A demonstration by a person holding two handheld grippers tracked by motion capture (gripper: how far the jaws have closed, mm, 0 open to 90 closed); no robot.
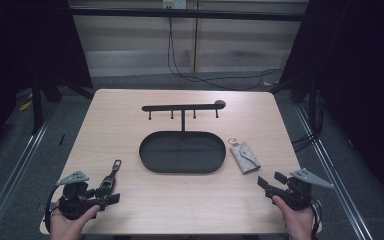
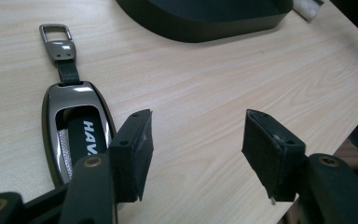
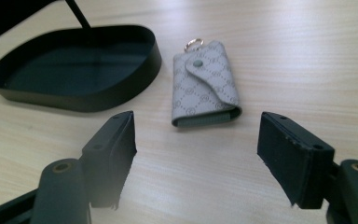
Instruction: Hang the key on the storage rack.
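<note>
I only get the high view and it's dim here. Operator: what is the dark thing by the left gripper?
Observer: A car key fob in a metal case, with a strap and a buckle at its far end.
Operator: Is the left gripper on it?
Observer: No. The left gripper stands open, with bare table between its jaws; the fob lies just outside one jaw.
Operator: And the pouch on the right?
Observer: The key pouch has a patterned flap shut with a snap, and lies ahead of the open right gripper, untouched.
</note>
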